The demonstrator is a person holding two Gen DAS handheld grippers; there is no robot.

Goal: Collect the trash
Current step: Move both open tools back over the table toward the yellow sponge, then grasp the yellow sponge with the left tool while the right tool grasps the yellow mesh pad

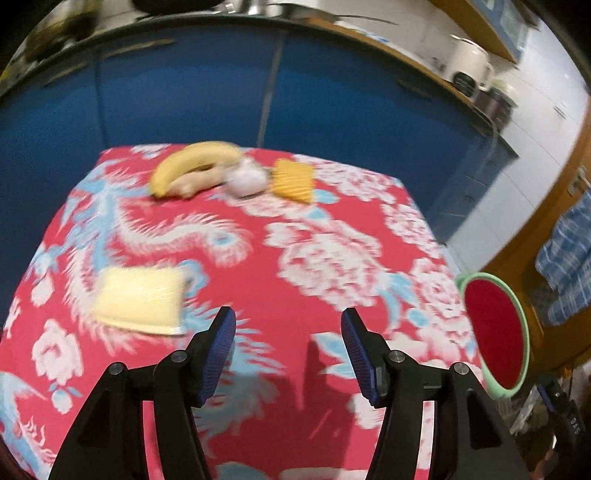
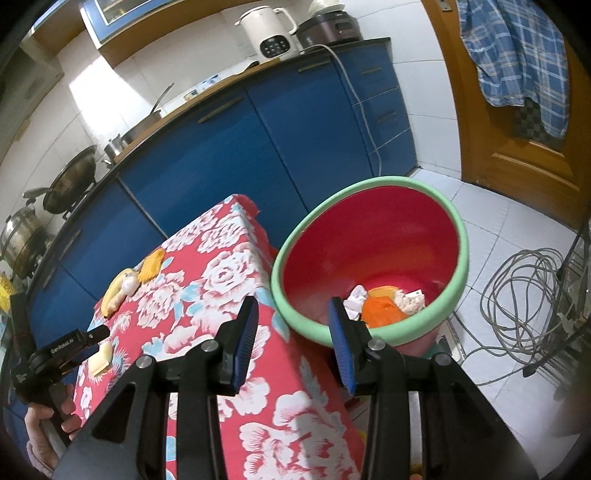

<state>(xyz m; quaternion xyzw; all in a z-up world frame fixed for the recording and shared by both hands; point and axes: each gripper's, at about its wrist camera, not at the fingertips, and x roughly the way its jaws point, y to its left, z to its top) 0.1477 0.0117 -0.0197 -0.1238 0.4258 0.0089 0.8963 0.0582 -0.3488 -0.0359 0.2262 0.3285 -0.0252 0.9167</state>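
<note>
A small table in a red flowered cloth [image 1: 280,280] [image 2: 229,266] carries a pale yellow packet [image 1: 138,300] [image 2: 100,357] near its front left. At its far edge lie a banana [image 1: 192,162] [image 2: 114,291], a white crumpled ball [image 1: 246,178] [image 2: 130,283] and an orange ridged wrapper [image 1: 292,181] [image 2: 150,268]. My left gripper [image 1: 288,325] hangs open above the cloth, right of the packet, nothing between its pads. My right gripper [image 2: 293,314] is open and empty over the table's corner, beside the red bin [image 2: 373,254] [image 1: 495,332]. Orange and white scraps [image 2: 384,304] lie in the bin.
Blue kitchen cabinets [image 2: 229,147] [image 1: 177,96] run behind the table, with pots, a kettle [image 2: 269,29] and a cooker on the counter. A coiled grey cable [image 2: 524,295] lies on the tiled floor right of the bin. A checked shirt [image 2: 517,55] hangs on a wooden door.
</note>
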